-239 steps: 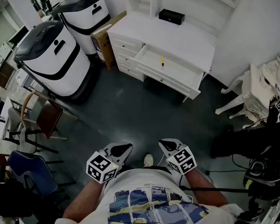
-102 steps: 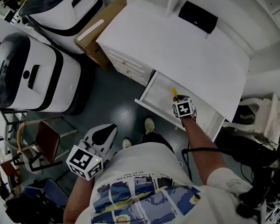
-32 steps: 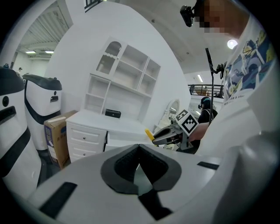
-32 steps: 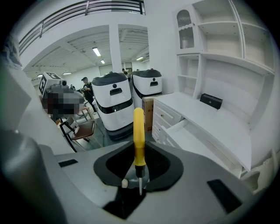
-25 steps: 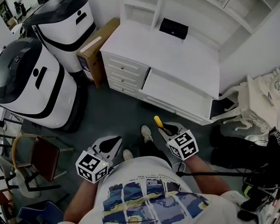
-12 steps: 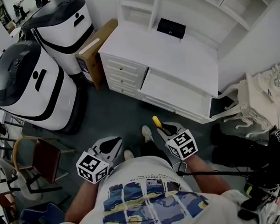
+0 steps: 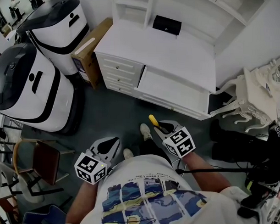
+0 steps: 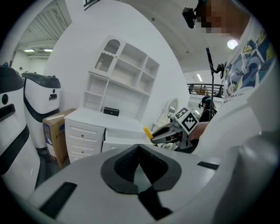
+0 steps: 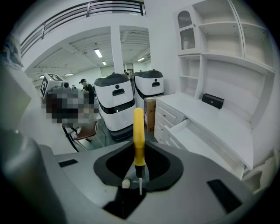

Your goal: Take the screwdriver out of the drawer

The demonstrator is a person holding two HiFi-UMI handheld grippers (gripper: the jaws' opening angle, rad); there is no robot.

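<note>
The screwdriver, with a yellow handle and a thin metal shaft, sticks forward out of my right gripper, which is shut on it near the shaft end. In the right gripper view the screwdriver stands upright between the pads of the right gripper. The white desk's drawer is pulled out and looks empty, a step ahead of the gripper. My left gripper hangs low at the left, shut with nothing in it. The left gripper view shows its pads meeting and the right gripper beyond them.
A white desk with shelves carries a black box. Two large white-and-black machines and a cardboard box stand at the left. A brown chair is at the lower left, a white chair and cables at the right.
Earlier the screwdriver lay in the drawer and my right gripper reached in for it. It is now held in front of me, away from the drawer. Over the last second neither gripper moved.
</note>
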